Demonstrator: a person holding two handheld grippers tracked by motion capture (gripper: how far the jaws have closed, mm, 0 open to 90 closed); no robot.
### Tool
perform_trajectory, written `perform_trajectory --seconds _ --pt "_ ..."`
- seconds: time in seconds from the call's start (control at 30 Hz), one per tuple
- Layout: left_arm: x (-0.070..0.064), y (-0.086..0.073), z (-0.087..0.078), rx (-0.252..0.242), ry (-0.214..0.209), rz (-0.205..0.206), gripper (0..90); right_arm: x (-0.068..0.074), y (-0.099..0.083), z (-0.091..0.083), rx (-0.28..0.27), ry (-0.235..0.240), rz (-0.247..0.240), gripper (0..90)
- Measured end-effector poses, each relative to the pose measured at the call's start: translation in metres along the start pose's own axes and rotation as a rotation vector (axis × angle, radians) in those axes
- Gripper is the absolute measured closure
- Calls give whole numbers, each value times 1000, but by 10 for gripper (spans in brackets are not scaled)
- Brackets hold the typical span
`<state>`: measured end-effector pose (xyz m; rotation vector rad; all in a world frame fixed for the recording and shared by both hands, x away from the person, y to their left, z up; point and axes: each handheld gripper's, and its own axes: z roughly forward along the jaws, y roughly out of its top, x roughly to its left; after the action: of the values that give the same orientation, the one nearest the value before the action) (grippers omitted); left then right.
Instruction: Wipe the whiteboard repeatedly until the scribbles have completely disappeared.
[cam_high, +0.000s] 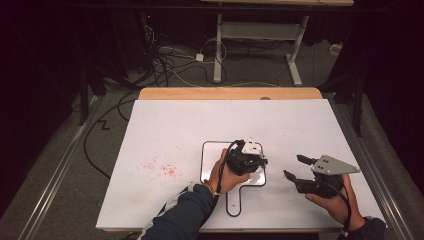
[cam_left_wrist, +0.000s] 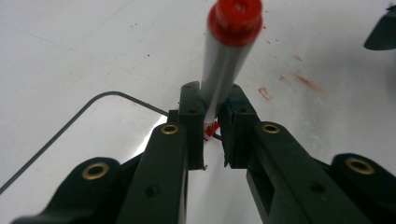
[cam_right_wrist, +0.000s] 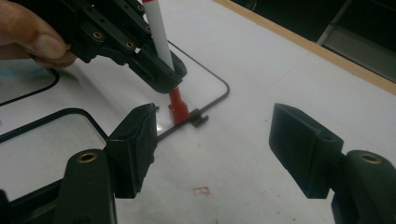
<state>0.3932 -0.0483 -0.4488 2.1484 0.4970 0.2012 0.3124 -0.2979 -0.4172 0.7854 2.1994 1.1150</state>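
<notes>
While the left gripper (cam_right_wrist: 159, 70) is clamped on a marker (cam_left_wrist: 229, 70), its jaws press the grey barrel from both sides, and the marker stands almost upright with its red end up. The red tip (cam_right_wrist: 177, 109) points down at the edge of a small whiteboard (cam_high: 210, 155) with a dark rim, which lies on the white table (cam_high: 165, 130). Just beside, the right gripper (cam_right_wrist: 215, 144) is held above the table with its jaws wide apart and nothing between them. Red stains (cam_high: 160, 167) mark the table to the left of the whiteboard.
</notes>
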Motion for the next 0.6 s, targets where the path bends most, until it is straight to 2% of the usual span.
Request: perform_trajectory --seconds 0.13,0.2,0.37,0.43,0.6 --pt "5 -1 -2 4 -16 -18 784 -1 0 -1 -3 -5 3 337" --pt "4 -4 -6 20 -6 -4 784 -1 0 -2 -3 -9 3 337" --pt "6 -19 -22 45 -20 -20 784 -1 -1 -3 -4 -12 6 337" --pt "4 -24 -30 53 -15 -12 784 -1 -1 -3 -1 -14 8 337" --pt "-2 -30 -44 47 -36 2 783 1 1 -1 0 -7 2 337"
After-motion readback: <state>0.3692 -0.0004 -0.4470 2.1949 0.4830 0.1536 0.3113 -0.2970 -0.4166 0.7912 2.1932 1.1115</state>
